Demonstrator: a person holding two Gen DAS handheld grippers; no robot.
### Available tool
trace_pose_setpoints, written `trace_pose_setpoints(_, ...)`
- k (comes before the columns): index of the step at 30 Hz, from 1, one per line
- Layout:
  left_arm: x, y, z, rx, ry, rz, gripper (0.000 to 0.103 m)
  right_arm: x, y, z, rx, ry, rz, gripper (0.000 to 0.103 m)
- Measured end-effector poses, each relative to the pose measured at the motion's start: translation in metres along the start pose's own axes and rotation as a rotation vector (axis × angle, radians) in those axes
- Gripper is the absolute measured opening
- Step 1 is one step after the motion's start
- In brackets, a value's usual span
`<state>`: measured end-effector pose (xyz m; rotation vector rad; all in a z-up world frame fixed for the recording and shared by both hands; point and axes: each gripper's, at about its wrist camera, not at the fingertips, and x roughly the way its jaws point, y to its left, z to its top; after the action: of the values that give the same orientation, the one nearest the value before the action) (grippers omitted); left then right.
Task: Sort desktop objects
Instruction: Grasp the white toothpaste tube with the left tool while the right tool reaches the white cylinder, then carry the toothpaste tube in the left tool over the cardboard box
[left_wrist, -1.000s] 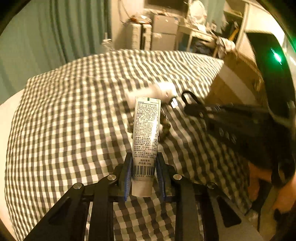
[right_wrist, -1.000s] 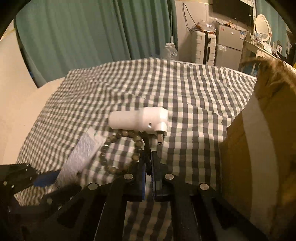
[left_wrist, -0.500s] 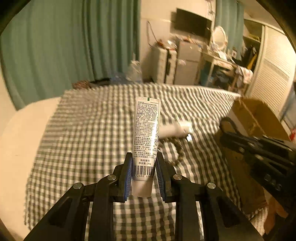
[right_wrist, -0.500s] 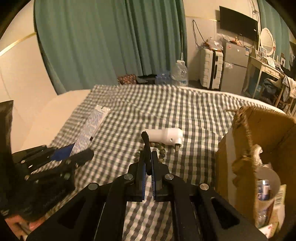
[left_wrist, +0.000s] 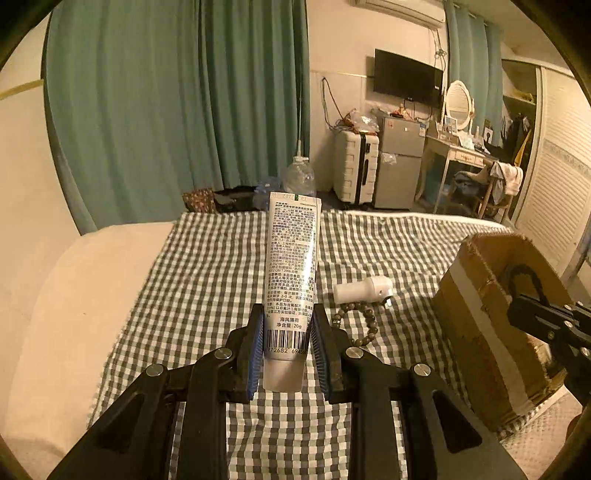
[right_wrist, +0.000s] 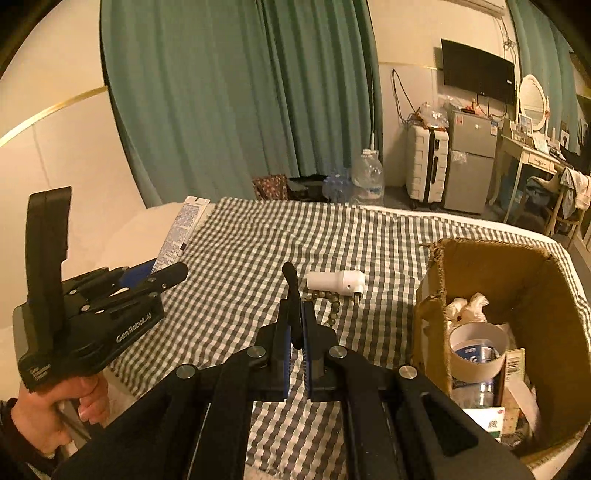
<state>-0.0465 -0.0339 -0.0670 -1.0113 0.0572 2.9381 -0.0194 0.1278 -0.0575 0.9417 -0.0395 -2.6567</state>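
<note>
Checked cloth (left_wrist: 207, 280) covers the surface in front of green curtains (left_wrist: 166, 110). Held above its left side, the left gripper (left_wrist: 287, 345) is clamped on a white tube (left_wrist: 291, 273) that stands up between its pads. Further right a white plug (right_wrist: 338, 282) and bead bracelet (right_wrist: 330, 301) lie touching on the cloth; the right gripper (right_wrist: 295, 328) pinches a black loop (right_wrist: 293, 295) beside the cardboard box (right_wrist: 517, 280).

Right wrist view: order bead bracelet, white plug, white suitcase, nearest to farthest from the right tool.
1. bead bracelet: on the checked cloth, just past the right tool.
2. white plug: directly behind the bracelet.
3. white suitcase: across the room, by the curtain.
</note>
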Motion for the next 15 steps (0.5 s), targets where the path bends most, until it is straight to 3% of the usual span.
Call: trace_pose_setpoints(15, -0.064, -0.029, 0.018, 0.0, -0.046, -0.013, 0.024, -0.087, -0.017, 0.005, -0.016, -0.108, 0.023, 0.004)
